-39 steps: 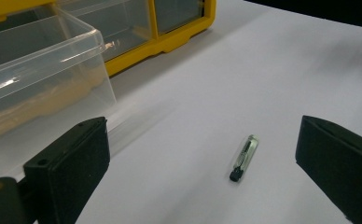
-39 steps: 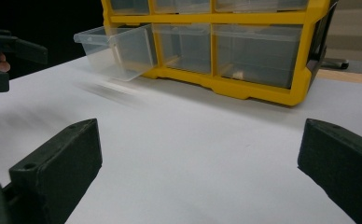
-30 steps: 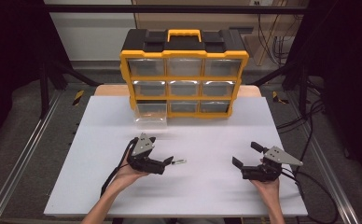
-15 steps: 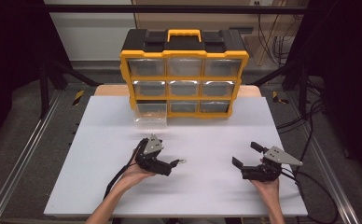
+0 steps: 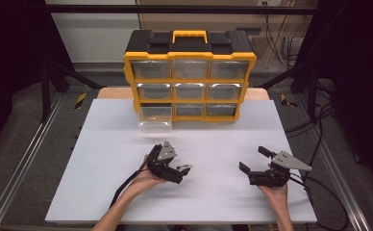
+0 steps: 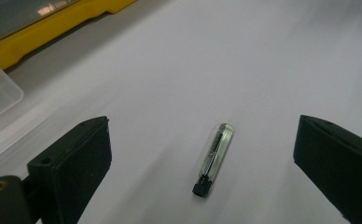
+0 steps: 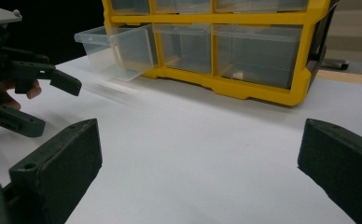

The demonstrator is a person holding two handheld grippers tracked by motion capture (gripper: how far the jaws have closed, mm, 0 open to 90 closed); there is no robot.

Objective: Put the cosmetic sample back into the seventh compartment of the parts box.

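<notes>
A small clear glass tube with a black end cap lies flat on the white table; in the high view the tube is a pale sliver. My left gripper stands open, one jaw on each side of the tube, touching nothing. From above, the left gripper points right, just beside the tube. My right gripper is open and empty over the table's right front. The right gripper looks toward a yellow drawer organizer.
The yellow and black organizer stands at the table's far edge with several clear drawers. Its bottom-left drawer is pulled out and looks empty. In the right gripper view, the open drawer is far left, behind the left gripper.
My left gripper has slid a little to the right, up to the tube, which has stayed where it lay. The right gripper has not moved.
</notes>
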